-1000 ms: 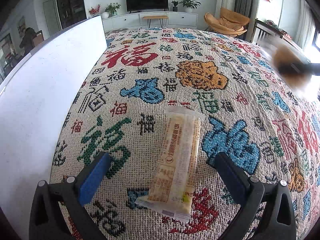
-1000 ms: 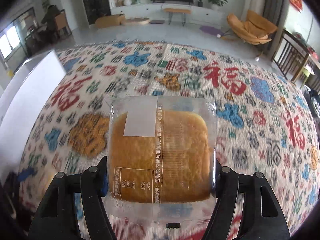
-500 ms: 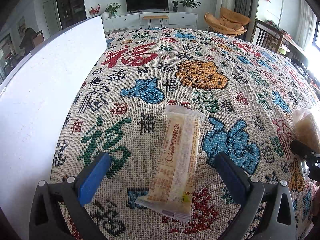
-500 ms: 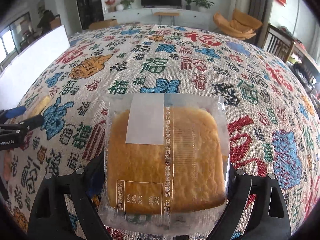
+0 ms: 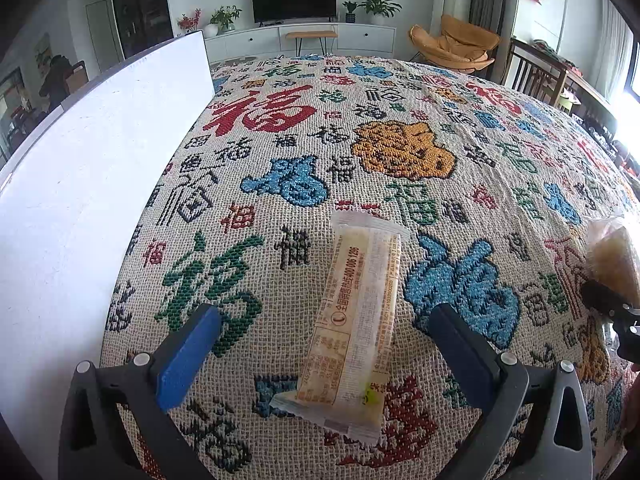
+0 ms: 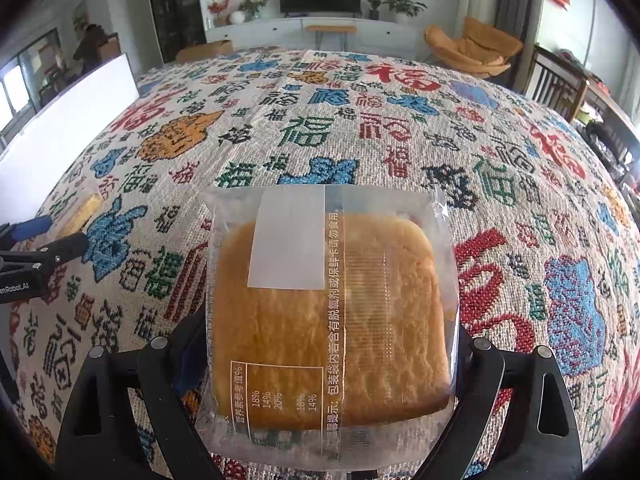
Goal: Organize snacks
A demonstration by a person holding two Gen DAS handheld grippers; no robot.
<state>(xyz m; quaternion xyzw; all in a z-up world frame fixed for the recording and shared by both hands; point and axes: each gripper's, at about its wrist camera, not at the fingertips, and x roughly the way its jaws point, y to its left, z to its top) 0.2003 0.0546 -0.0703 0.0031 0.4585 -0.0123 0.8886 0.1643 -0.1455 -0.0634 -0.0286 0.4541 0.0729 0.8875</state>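
Observation:
A long pale snack bar in a clear wrapper (image 5: 356, 316) lies on the patterned tablecloth (image 5: 304, 184), between the fingers of my left gripper (image 5: 320, 344), which is open and not touching it. My right gripper (image 6: 328, 360) is shut on a square golden cake in a clear packet (image 6: 328, 316), held just above the cloth. That packet also shows at the right edge of the left wrist view (image 5: 612, 260). The left gripper and the bar show at the left edge of the right wrist view (image 6: 44, 240).
A white board (image 5: 84, 184) stands along the table's left side. Beyond the far edge are a TV cabinet (image 5: 304, 36) and an orange chair (image 5: 456, 44). Dark wooden chairs (image 6: 560, 80) stand to the right.
My right gripper has carried the cake packet down and left, towards the left gripper. The left gripper and the snack bar have not moved.

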